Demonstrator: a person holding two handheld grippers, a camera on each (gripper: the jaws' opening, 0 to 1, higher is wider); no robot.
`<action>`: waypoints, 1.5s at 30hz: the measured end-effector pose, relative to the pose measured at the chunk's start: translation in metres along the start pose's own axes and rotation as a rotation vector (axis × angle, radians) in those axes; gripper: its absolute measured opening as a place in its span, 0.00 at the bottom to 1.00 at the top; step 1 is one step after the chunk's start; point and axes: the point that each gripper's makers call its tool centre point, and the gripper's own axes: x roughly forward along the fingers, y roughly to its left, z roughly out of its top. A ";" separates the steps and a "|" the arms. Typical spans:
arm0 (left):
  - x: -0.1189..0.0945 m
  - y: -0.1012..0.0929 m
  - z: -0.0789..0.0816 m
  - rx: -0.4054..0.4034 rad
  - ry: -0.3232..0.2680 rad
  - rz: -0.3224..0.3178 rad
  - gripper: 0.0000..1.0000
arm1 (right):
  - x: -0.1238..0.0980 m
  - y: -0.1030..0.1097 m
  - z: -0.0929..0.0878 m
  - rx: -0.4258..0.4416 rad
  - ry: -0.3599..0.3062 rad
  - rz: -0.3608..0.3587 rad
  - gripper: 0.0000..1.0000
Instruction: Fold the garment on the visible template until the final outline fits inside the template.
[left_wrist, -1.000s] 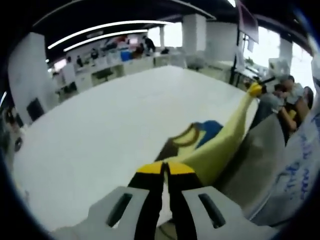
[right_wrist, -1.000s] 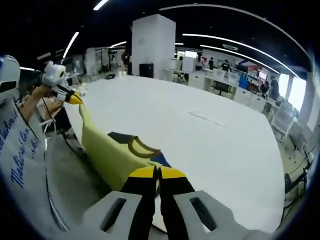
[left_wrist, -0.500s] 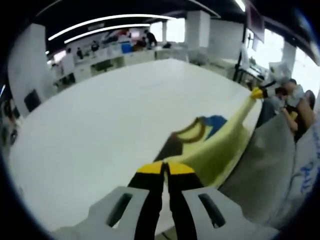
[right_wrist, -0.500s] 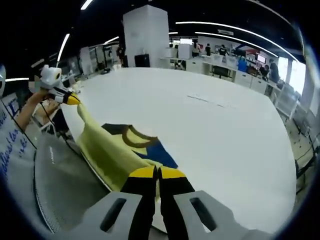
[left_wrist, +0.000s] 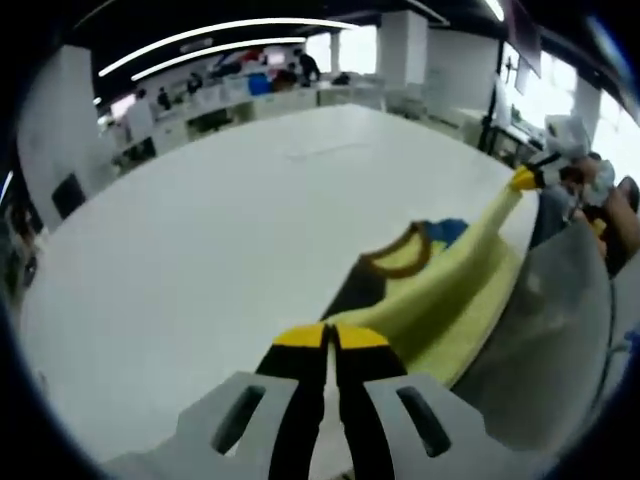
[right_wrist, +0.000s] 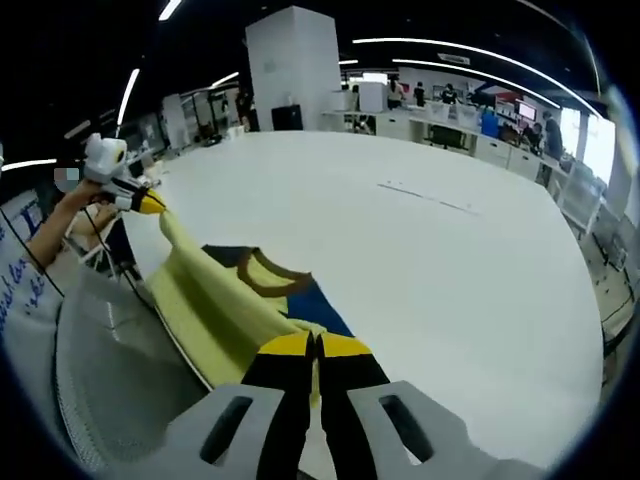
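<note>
Both grippers pinch the yellow garment by one edge, jaws closed on the cloth: the left gripper at one corner, the right gripper at the other. The cloth stretches taut between them over the near edge of the white bench, its brown-trimmed neckline and blue panel lying on the surface. No template outline can be made out on the bench. The risk, as I judge it: uneven pull could slip a corner free, or drag the garment off the bench edge, skewing the fold.
</note>
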 end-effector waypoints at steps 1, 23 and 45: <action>0.002 0.001 0.000 -0.002 -0.001 -0.001 0.00 | 0.002 -0.001 0.000 -0.003 0.000 -0.003 0.02; 0.041 0.010 -0.011 -0.055 0.038 0.009 0.00 | 0.044 -0.026 -0.015 -0.017 0.057 -0.037 0.02; 0.062 0.017 -0.024 -0.008 0.104 0.017 0.00 | 0.071 -0.043 -0.035 -0.023 0.095 -0.099 0.02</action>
